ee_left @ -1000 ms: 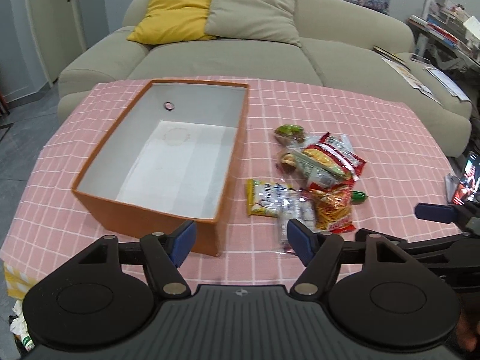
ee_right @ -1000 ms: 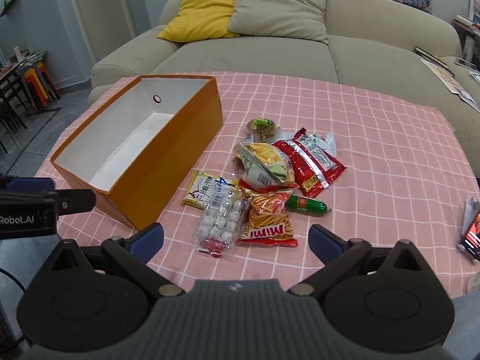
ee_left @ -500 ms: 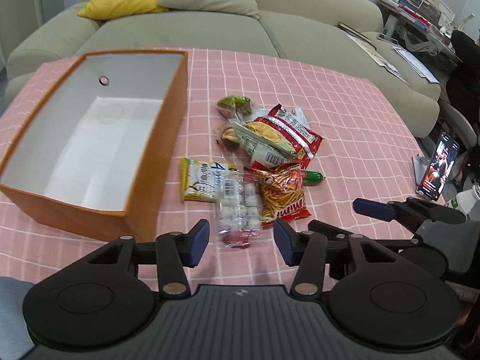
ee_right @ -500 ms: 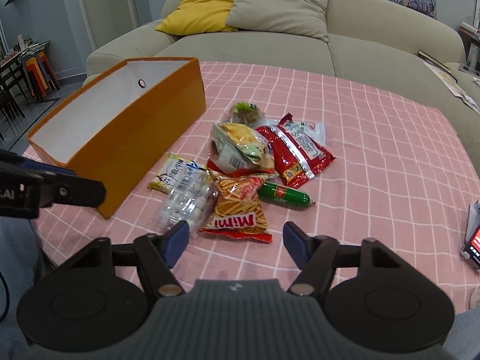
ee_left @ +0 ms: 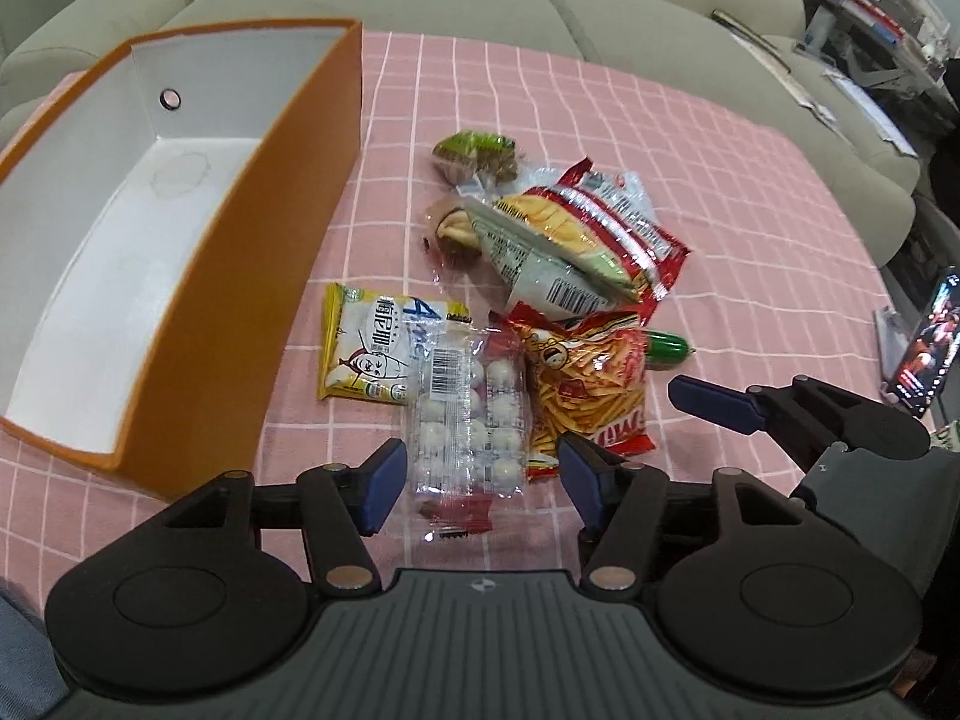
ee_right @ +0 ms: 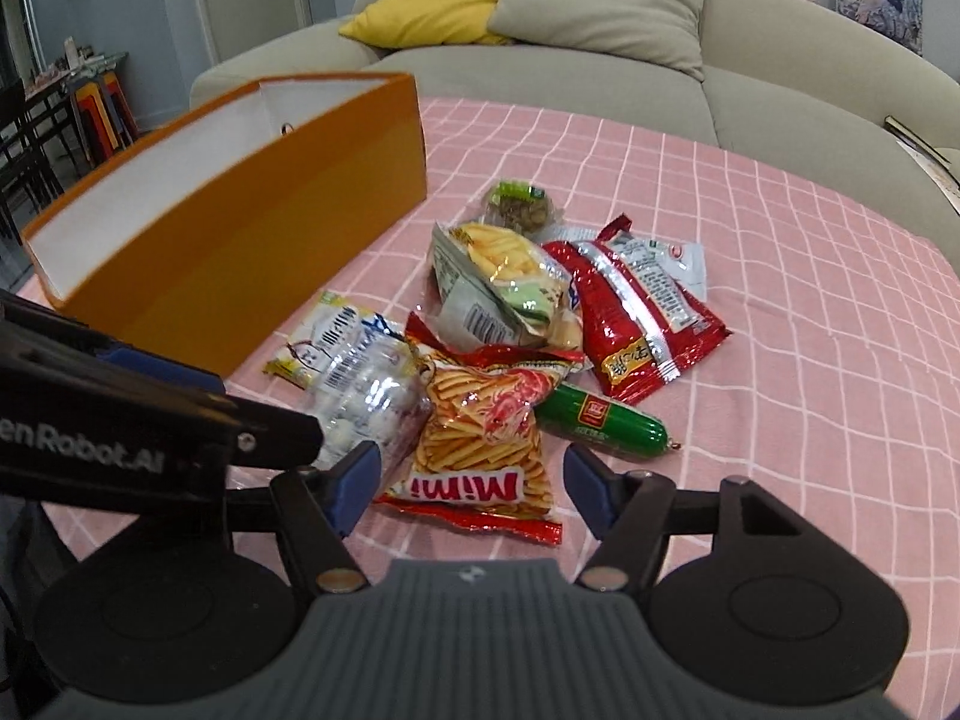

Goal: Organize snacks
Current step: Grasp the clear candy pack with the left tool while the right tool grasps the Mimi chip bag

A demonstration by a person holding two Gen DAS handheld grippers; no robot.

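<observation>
An empty orange box [ee_left: 198, 300] with a white inside stands at the left of the pink checked tablecloth [ee_left: 750, 228]; it also shows in the right wrist view [ee_right: 240, 234]. A pile of snacks lies right of it. My left gripper [ee_left: 477, 483] is open, its fingers either side of the near end of a clear pack of white balls [ee_left: 468, 420]. My right gripper [ee_right: 474, 486] is open, low over the orange Mimi chip bag [ee_right: 480, 432]. A green sausage [ee_right: 600, 420], a red bag [ee_right: 636, 312] and a yellow packet [ee_left: 372, 354] lie around.
A beige sofa [ee_right: 600, 78] with yellow and grey cushions stands behind the table. A phone [ee_left: 927, 354] stands at the table's right edge. The left gripper's body [ee_right: 120, 438] crosses the right wrist view at the left. Chairs stand far left.
Both grippers have moved forward and down toward the snack pile. The left now straddles the clear ball pack; the right is close over the Mimi bag. Both stay open.
</observation>
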